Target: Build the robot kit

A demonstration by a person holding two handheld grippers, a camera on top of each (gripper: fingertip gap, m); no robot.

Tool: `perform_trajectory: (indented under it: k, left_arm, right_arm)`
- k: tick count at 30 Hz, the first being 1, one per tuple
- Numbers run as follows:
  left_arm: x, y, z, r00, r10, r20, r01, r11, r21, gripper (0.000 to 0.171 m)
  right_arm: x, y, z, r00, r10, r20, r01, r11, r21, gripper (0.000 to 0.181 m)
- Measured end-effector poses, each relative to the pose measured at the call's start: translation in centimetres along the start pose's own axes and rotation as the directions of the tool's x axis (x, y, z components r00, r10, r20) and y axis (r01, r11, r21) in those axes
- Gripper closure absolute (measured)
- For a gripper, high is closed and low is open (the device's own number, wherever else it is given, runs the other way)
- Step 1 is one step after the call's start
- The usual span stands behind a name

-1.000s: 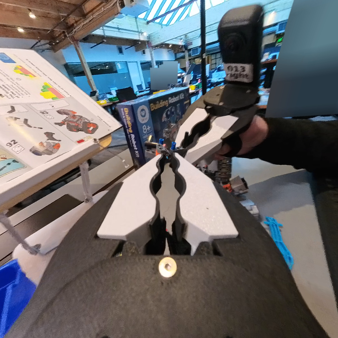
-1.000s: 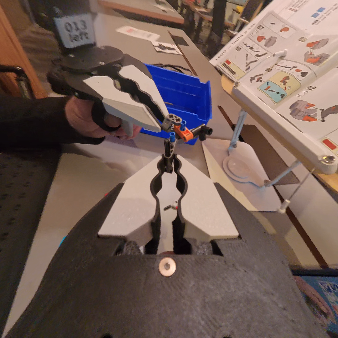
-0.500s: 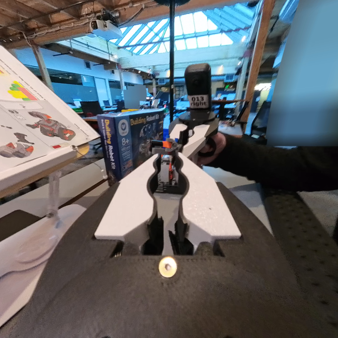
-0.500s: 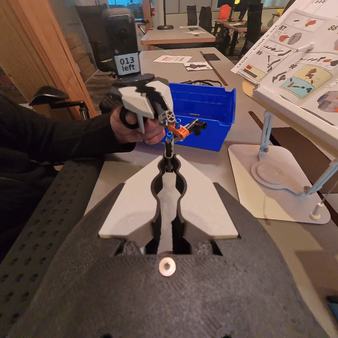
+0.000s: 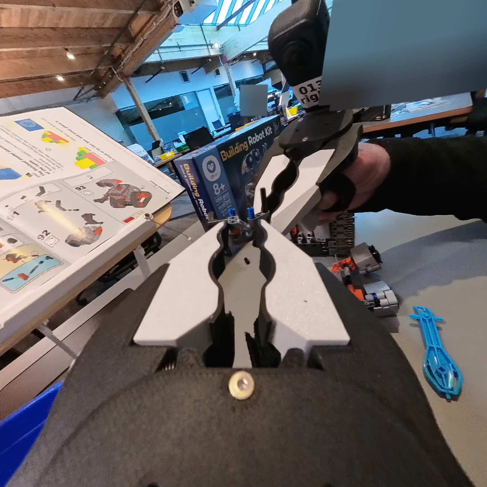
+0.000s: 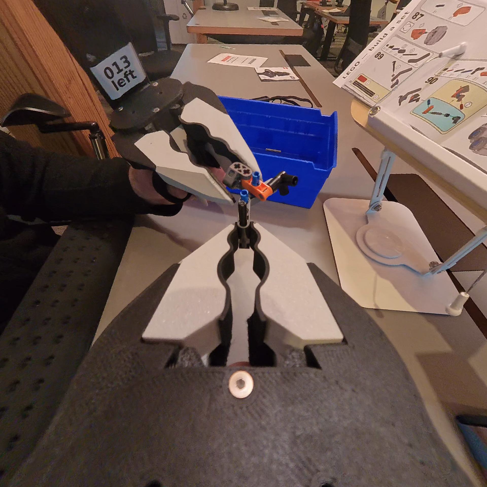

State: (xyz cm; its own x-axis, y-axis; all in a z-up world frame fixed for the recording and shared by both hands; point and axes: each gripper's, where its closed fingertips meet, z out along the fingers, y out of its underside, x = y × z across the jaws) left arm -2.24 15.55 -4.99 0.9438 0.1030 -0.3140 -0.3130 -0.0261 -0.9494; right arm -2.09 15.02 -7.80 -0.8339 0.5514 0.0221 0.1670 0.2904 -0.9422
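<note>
My left gripper is shut on a small brick assembly made of a grey connector, an orange piece, a black elbow and a blue pin. My right gripper is shut on a short black beam with a blue pin on its top end. It holds the beam upright just under the assembly, and the pin nearly touches the assembly. In the left wrist view the right gripper comes in from the upper right, its tips next to mine. In the right wrist view the left gripper comes in from the left.
An open instruction booklet rests on a stand with a white base. A blue bin stands behind the grippers. A dark blue kit box, a partly built model and a light blue plastic tool are on the grey table. The tips of both grippers are at nearly the same place. The partly built model sits 20 centimetres or so from the ends of my right fingers.
The two grippers were farther apart half a second ago and have come close together again. Both keep their hold on their parts.
</note>
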Motion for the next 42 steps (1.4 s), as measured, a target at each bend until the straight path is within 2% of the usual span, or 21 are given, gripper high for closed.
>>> perform_trajectory:
  k: [6,11,21,35,42]
  left_arm:
    - [-0.5,0.0,-0.2,1.0,-0.012,0.022,0.012,1.0,0.009,0.154]
    - [-1.3,-0.2,-0.6,0.998,-0.018,0.055,0.017,1.0,0.015,0.164]
    - [-1.5,-0.3,-0.8,0.998,-0.027,0.062,0.025,0.999,0.024,0.165]
    - [-1.0,-0.5,-1.0,0.994,-0.1,-0.036,0.102,0.994,0.043,0.165]
    - [-0.2,-0.7,-1.4,0.963,-0.198,-0.181,0.21,0.976,0.051,0.165]
  right_arm:
    - [0.4,0.0,-0.2,1.0,-0.007,-0.021,0.007,1.0,-0.003,0.176]
    - [0.4,0.0,-0.4,1.0,-0.008,-0.018,0.008,1.0,-0.004,0.176]
    - [0.3,-0.1,-0.4,1.0,-0.013,-0.016,0.013,1.0,-0.008,0.176]
    - [-0.1,0.1,-0.5,0.999,-0.037,0.007,0.037,0.999,-0.026,0.176]
    - [-1.1,0.2,-0.7,0.995,-0.08,0.06,0.083,0.996,-0.041,0.175]
